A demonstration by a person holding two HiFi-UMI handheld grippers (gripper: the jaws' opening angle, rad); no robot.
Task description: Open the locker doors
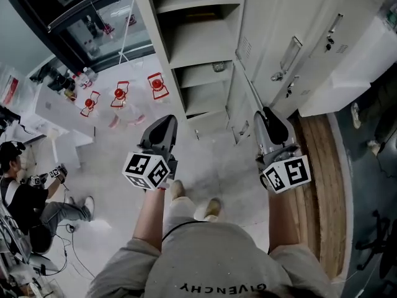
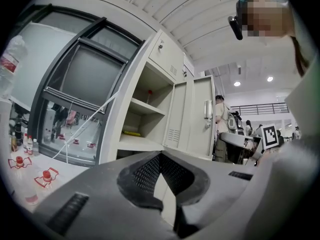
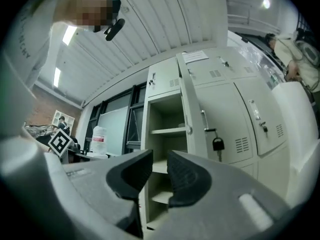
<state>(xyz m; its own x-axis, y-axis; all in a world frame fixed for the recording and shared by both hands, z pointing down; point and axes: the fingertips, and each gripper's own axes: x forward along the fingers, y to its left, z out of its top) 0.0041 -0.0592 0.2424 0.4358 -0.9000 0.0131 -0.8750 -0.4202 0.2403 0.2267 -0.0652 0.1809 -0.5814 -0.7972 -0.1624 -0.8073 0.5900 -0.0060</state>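
Grey shirt (image 1: 211, 259), pale floor (image 1: 217, 160), open locker (image 1: 198, 48), red-capped bottles (image 1: 119, 95) leftward.

A tall dark-framed window (image 2: 82, 79) fills the wall, and a pale speckled floor (image 1: 217, 166) spreads from its foot, where red-and-white objects (image 1: 119, 95) lie scattered. Beside the window a white table (image 1: 53, 110) carries small bottles (image 1: 84, 77), and well away from it a strip of wooden boards (image 1: 322, 185) edges the floor. Above the window runs a ribbed white ceiling (image 3: 150, 39) with long lamps (image 3: 56, 77) lit, and a brick wall (image 3: 42, 106) stands just to one side of it.
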